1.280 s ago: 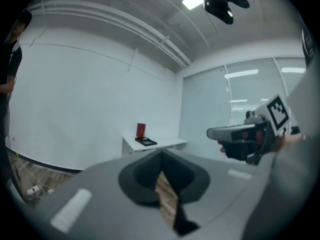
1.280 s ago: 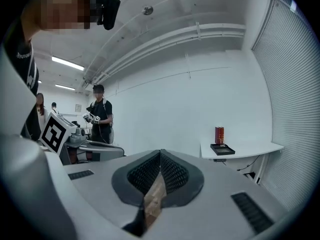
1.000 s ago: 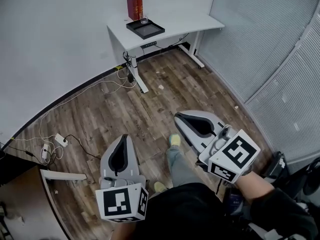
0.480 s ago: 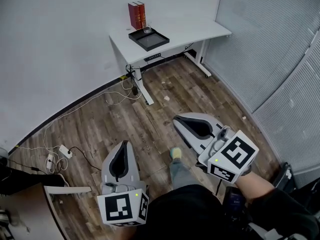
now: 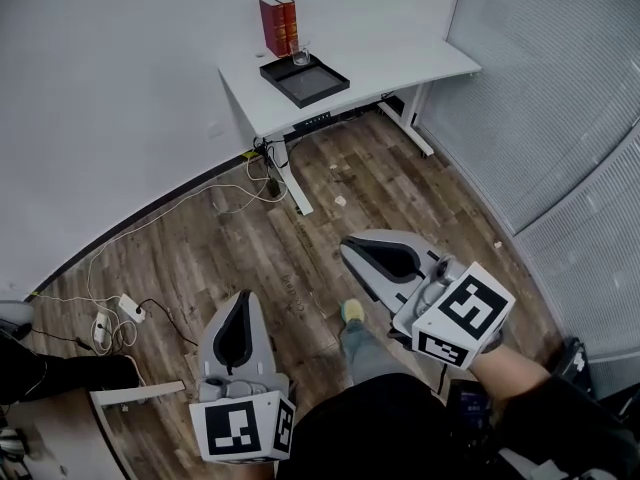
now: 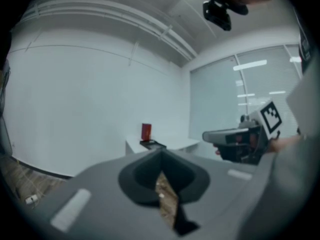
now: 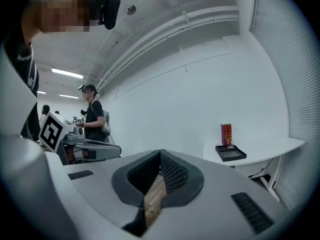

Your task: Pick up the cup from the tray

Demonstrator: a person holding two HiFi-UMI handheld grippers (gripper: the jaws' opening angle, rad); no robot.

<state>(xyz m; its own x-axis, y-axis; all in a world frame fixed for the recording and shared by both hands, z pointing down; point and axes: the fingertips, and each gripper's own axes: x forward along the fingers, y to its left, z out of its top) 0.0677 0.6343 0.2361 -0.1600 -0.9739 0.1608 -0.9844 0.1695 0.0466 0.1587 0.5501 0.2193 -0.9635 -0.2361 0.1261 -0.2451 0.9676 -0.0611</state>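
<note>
Both pairs of tongs have come forward with the person over the wooden floor (image 5: 250,228), and the desk (image 5: 400,63) looks slightly nearer. The left tongs (image 5: 243,300) and right tongs (image 5: 350,246) are each pressed together with nothing between them. The cup (image 5: 301,54) stands in the far corner of the black tray (image 5: 320,86) on the desk, beside the red books (image 5: 279,25), well apart from both tongs. This looks like the approach step. Next, finish the walk, then spread one pair around the cup.

left tool (image 5: 246,299): jaws together, empty | right tool (image 5: 348,247): jaws together, empty
</note>
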